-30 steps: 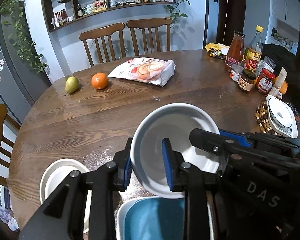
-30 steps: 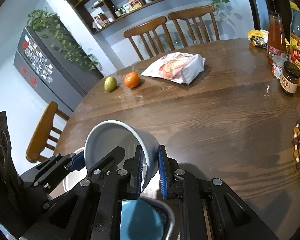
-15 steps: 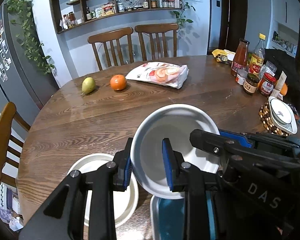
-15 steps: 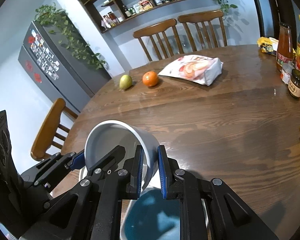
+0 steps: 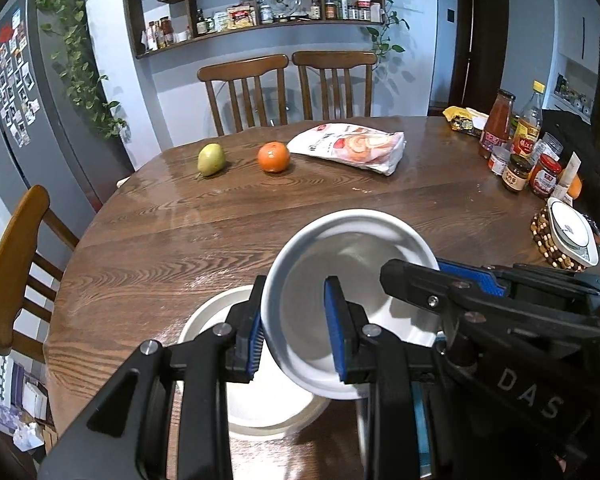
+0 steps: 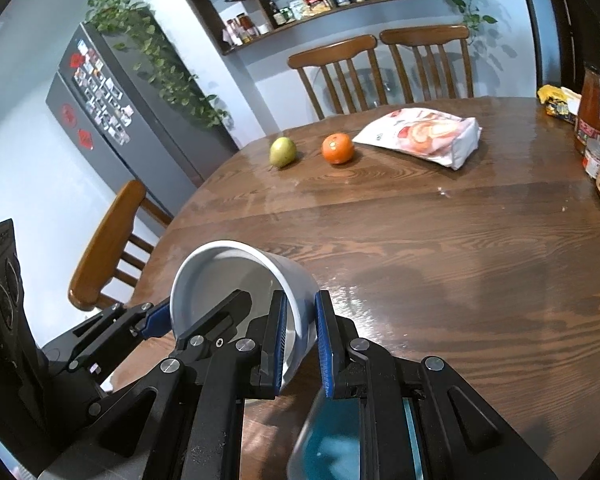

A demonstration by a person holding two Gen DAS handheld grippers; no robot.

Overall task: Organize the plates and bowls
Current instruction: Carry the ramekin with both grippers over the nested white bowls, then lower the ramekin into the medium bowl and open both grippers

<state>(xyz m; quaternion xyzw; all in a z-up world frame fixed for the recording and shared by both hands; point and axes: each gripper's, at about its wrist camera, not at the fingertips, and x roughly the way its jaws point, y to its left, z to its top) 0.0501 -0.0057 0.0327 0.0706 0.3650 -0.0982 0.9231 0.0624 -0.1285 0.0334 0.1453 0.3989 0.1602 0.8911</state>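
Both grippers hold one white bowl (image 5: 352, 268) in the air above the near edge of the round wooden table (image 5: 180, 240). My left gripper (image 5: 296, 330) is shut on the bowl's left rim; my right gripper (image 6: 300, 344) is shut on its right wall, the bowl (image 6: 236, 276) tilted towards the left. Below it on the table sits a second white bowl (image 5: 260, 408), partly hidden by the fingers. A blue-lined dish (image 6: 332, 448) lies under the right gripper at the bottom edge. The right gripper's fingers (image 5: 428, 284) cross the bowl in the left wrist view.
A pear (image 5: 211, 159), an orange (image 5: 274, 156) and a snack bag (image 5: 352, 147) lie at the table's far side. Jars and bottles (image 5: 516, 148) crowd the right edge, with a small white dish (image 5: 572, 236) on a beaded mat. Wooden chairs (image 5: 16, 264) ring the table.
Both grippers have carried the white bowl back and to the left. The lower white bowl has come from the left to right beneath it, and the blue dish has slid off to the right.
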